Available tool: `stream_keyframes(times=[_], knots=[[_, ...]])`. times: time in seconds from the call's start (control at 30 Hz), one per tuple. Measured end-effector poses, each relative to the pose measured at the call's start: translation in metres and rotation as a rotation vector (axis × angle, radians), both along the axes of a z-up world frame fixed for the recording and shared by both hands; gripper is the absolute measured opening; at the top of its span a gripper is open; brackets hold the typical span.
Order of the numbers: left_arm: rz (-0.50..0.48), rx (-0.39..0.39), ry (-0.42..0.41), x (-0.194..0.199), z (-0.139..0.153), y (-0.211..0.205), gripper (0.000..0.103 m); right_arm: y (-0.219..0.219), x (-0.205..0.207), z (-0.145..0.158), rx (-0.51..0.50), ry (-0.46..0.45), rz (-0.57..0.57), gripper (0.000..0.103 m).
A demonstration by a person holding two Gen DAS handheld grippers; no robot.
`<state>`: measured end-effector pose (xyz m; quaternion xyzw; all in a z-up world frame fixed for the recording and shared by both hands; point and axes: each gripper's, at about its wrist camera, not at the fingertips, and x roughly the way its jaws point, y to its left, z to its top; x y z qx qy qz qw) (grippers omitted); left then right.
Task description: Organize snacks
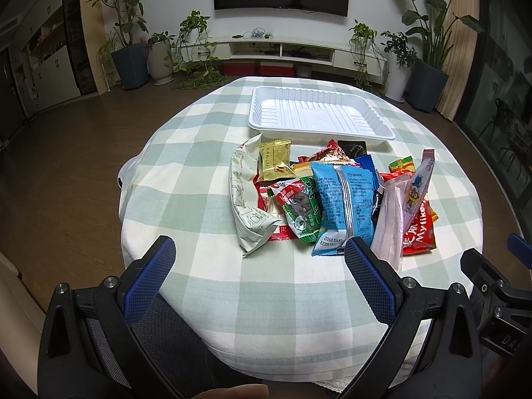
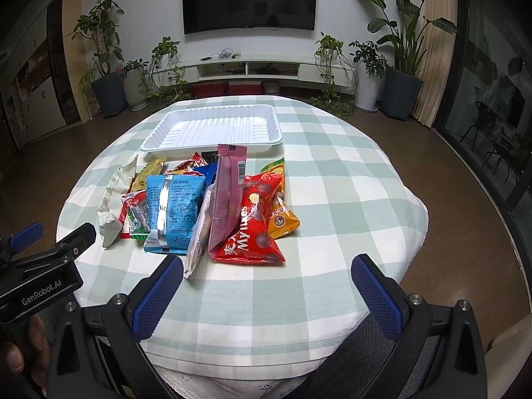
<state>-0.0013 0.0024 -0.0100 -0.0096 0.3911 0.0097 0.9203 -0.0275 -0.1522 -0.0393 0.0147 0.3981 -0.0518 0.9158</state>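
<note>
A pile of snack packets lies mid-table: a blue packet (image 1: 344,199) (image 2: 174,206), a red Mylikes bag (image 1: 419,232) (image 2: 251,229), a pale green-white packet (image 1: 244,196), a gold packet (image 1: 274,161), an orange packet (image 2: 281,216) and a pink stick pack (image 2: 227,193). An empty white tray (image 1: 319,113) (image 2: 212,128) sits behind the pile. My left gripper (image 1: 259,262) is open and empty just in front of the pile. My right gripper (image 2: 267,279) is open and empty, near the red bag.
The round table has a green-and-white checked cloth (image 1: 206,153) (image 2: 349,183), with its front edge close under both grippers. Beyond it are wooden floor, potted plants (image 1: 128,63), a TV (image 2: 249,0) and a low white cabinet (image 2: 262,68).
</note>
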Motion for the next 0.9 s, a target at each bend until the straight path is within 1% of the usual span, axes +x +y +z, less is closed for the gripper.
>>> stream_keyframes(times=[0.77,0.9], knots=[[0.000,0.001,0.003,0.0005,0.0000,0.0000,0.103,-0.0001,0.0003,0.0002,0.003,0.001,0.002,0.103],[0.002,-0.007,0.007,-0.0006,-0.0066,0.0018,0.103,-0.0002,0.0008,0.0007,0.005,0.000,0.002,0.103]])
